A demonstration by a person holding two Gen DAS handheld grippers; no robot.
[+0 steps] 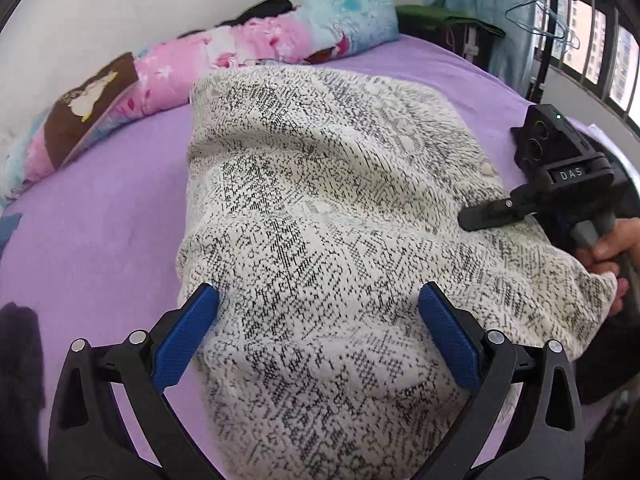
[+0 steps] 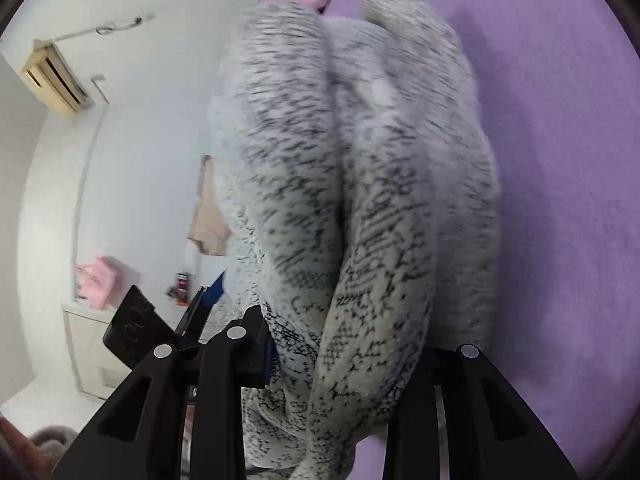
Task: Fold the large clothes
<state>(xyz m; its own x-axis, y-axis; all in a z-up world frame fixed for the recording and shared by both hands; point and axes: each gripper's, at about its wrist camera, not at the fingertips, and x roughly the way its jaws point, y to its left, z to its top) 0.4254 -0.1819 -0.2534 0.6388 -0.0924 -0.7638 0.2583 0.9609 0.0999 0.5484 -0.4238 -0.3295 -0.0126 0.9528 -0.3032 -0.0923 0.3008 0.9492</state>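
Item: speckled knit garment (image 1: pixel 320 200), lay bunched on the purple bedsheet (image 1: pixel 100 216), near edge cut off by the frame. Left gripper (image 1: pixel 318 320): fingers spread wide over the knit, clasping nothing. Right gripper (image 2: pixel 348 364): clamped on a thick gathered fold; its right pad hidden, apparently buried in blurred cloth. Pillows (image 1: pixel 224 52) lined the wall.

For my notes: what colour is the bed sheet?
Purple sheet, plain; the left wrist view shows it best.
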